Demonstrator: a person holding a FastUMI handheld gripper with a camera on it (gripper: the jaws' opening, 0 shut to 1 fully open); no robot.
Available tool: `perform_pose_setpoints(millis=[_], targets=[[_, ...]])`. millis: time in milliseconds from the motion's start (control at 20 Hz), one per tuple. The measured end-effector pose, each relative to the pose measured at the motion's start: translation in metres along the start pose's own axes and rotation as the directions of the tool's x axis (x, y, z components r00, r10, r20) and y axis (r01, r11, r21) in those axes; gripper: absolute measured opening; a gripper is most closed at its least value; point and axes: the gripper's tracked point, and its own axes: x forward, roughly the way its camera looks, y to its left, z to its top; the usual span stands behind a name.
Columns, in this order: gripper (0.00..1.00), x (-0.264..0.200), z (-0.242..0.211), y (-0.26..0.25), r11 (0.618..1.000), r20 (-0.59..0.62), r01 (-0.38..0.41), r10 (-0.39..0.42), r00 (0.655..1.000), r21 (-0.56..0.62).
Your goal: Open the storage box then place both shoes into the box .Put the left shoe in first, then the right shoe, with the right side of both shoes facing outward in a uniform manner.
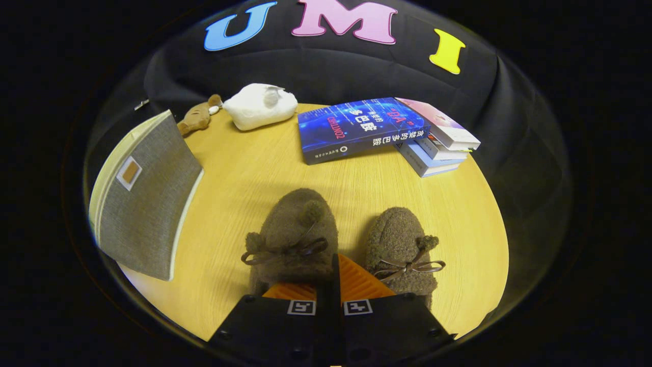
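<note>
Two fuzzy brown shoes with bow laces lie side by side on the round wooden table (244, 168), toes pointing away from me. The left-hand shoe (293, 232) looks larger and nearer than the right-hand shoe (400, 239). My gripper (333, 285) sits at the heel end of the left-hand shoe, its fingers almost together. A thin dark strip, which looks like that shoe's right side wall, is pinched between them. The grey fabric storage box (147, 204) stands to the left of the shoes, with a pale rim along its far edge. I cannot tell whether it is open.
Beyond the shoes, a stack of books (438, 142) lies at the back right, with a blue book (356, 127) leaning on it. A white plush (261, 105) and a small brown plush toy (197, 117) rest at the back left.
</note>
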Motion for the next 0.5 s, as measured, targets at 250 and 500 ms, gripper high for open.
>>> perform_pose_setpoints(millis=[250, 500], targets=[[0.05, -0.051, 0.078, 0.037, 0.998, 0.15, -0.054, 0.056, 0.987, -0.019], [0.05, -0.087, 0.143, 0.101, 0.989, 0.204, -0.143, 0.149, 0.968, -0.046]])
